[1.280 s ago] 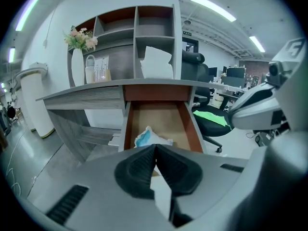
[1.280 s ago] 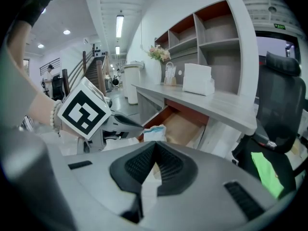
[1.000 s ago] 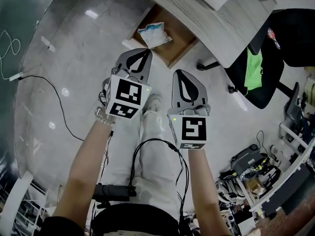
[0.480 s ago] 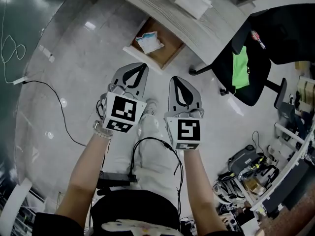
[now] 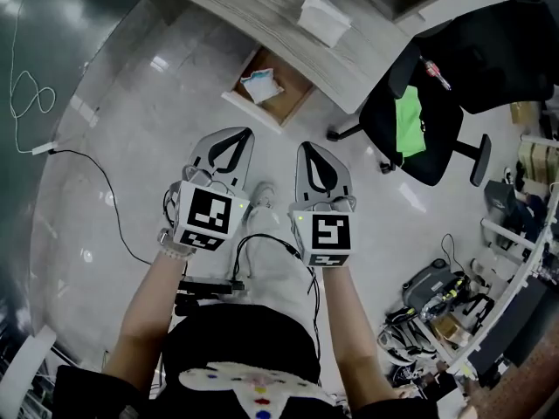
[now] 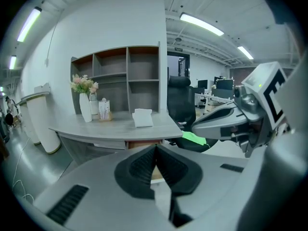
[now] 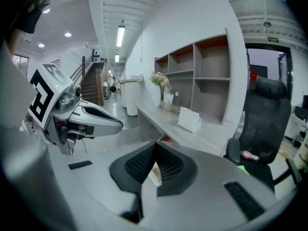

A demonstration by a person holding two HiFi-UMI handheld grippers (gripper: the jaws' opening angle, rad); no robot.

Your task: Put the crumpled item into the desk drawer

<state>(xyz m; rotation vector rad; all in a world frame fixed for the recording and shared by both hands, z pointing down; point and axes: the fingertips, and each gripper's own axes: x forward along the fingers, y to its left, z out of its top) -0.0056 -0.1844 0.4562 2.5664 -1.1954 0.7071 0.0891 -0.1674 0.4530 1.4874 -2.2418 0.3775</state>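
Office. Curved grey desk, black swivel chair, open cubby shelving against the wall, ceiling strip light, more workstations with monitors further back.

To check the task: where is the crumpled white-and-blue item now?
In the head view, upper centre, the crumpled white-and-blue item lies inside the open wooden drawer under the edge of the grey desk.

left gripper: risen, farther from drawer | right gripper: risen alongside | crumpled item: now farther off
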